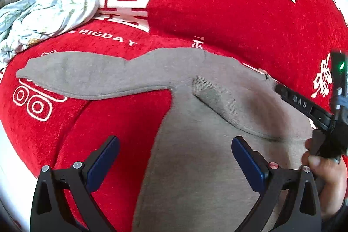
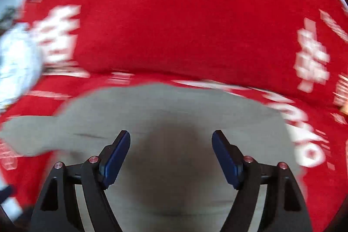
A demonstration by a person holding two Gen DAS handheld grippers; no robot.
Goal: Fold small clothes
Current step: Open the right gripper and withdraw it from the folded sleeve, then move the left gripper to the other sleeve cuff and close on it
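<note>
A small grey sweater lies flat on a red cloth printed with white characters. One sleeve stretches out to the left. The other sleeve is folded across the chest, with its ribbed cuff lying on the body. My left gripper hangs open over the sweater's left edge with nothing between its blue pads. In the blurred right wrist view my right gripper stands open above the grey sweater, holding nothing. One of its black fingers reaches over the sweater's right shoulder.
A crumpled pale floral cloth lies at the far left of the red cloth, and shows as a blur in the right wrist view. A person's hand holds the right gripper's handle at the right edge.
</note>
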